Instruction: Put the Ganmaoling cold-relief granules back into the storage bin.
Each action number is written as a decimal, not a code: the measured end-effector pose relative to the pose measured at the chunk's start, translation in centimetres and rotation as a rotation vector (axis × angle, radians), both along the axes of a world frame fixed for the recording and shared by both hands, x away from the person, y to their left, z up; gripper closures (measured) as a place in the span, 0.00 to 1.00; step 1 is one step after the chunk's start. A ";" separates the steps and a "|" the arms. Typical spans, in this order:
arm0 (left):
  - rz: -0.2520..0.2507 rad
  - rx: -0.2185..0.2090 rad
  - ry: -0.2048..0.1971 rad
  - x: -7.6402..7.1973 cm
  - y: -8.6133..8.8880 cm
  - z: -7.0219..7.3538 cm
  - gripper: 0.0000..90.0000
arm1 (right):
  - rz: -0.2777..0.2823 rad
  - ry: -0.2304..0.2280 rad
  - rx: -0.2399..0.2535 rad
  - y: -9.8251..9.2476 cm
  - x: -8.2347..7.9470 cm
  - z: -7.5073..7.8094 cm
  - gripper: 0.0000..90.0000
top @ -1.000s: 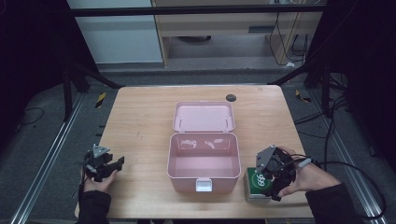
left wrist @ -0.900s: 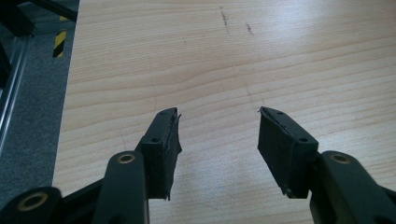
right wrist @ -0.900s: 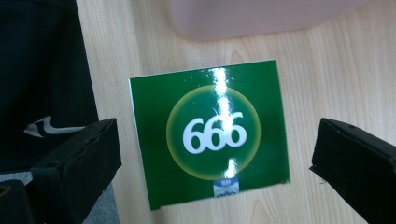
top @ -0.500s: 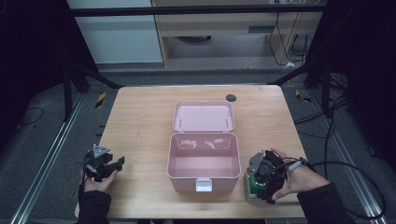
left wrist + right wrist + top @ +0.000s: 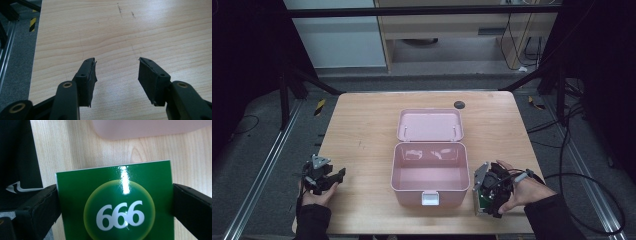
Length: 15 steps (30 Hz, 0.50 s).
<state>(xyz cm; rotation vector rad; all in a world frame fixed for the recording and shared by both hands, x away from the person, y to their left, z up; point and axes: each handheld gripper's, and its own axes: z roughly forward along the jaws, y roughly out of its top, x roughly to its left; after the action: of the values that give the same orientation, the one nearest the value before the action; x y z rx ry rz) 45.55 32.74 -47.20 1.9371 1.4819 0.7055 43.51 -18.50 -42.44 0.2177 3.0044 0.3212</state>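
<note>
The green box point(image 5: 115, 202) lies near the front right corner of the counter point(image 5: 362, 130), just beside the open pink case point(image 5: 429, 172). It looks like a light, stiff carton with a glossy, perhaps slippery skin, so the flat side walls seem the best place to take hold. The right gripper point(image 5: 115, 205) has one jaw against each side of it, seemingly clamped. The left gripper point(image 5: 117, 75) rests near the front left corner, jaws wide apart, empty.
</note>
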 end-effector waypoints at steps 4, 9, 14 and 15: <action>0.000 0.001 0.000 0.0 0.0 0.0 0.53 | 0.009 0.006 -0.002 -0.1 0.1 -0.3 0.01; 0.000 0.001 -0.001 0.0 0.0 0.0 0.53 | 0.008 0.018 -0.010 0.0 0.3 -0.5 0.01; -0.001 0.001 -0.001 0.0 0.0 0.0 0.53 | 0.007 0.025 -0.024 0.1 0.3 -0.7 0.02; -0.001 0.002 -0.001 0.0 0.0 0.0 0.53 | 0.004 0.028 -0.028 0.2 0.3 -0.7 0.02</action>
<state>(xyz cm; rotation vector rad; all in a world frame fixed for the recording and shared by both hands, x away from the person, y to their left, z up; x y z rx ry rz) 45.55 32.71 -47.19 1.9382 1.4797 0.7074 43.83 -18.35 -43.13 0.2163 3.0355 0.2786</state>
